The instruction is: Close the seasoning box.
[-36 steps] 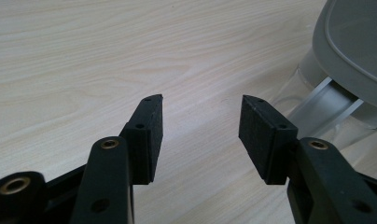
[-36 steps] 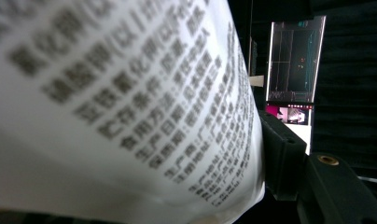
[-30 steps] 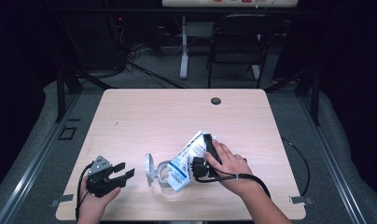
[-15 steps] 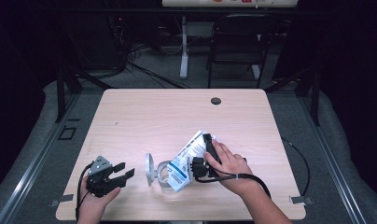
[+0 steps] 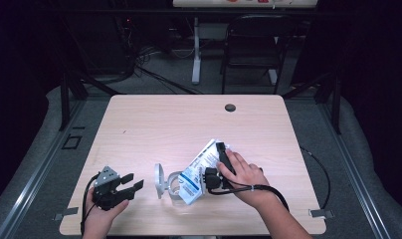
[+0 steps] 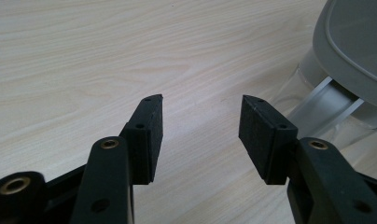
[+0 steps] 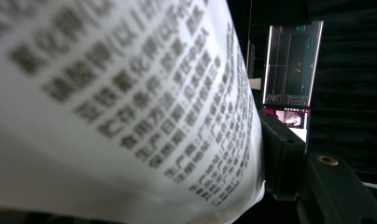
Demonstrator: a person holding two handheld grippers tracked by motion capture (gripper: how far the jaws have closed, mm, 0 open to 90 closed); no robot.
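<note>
Lower left of the high view: left gripper (image 5: 132, 185), fingers (image 6: 147, 135) wide apart and empty, aimed right at the clear container (image 5: 170, 181) just beside them. Centre-right: right gripper (image 5: 209, 175) holds the white packet (image 5: 201, 167) against that container. Packet's long axis runs up-right across the surface (image 5: 189, 124). Right hand nearer.

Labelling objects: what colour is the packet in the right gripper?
White packet with blue label and dark printed text; colours clearest in the high view.

On the tabletop (image 5: 154, 124): one printed white packet (image 5: 199, 168), one clear lidded container (image 5: 166, 181), two handheld grippers (image 5: 132, 186) (image 5: 209, 180).
</note>
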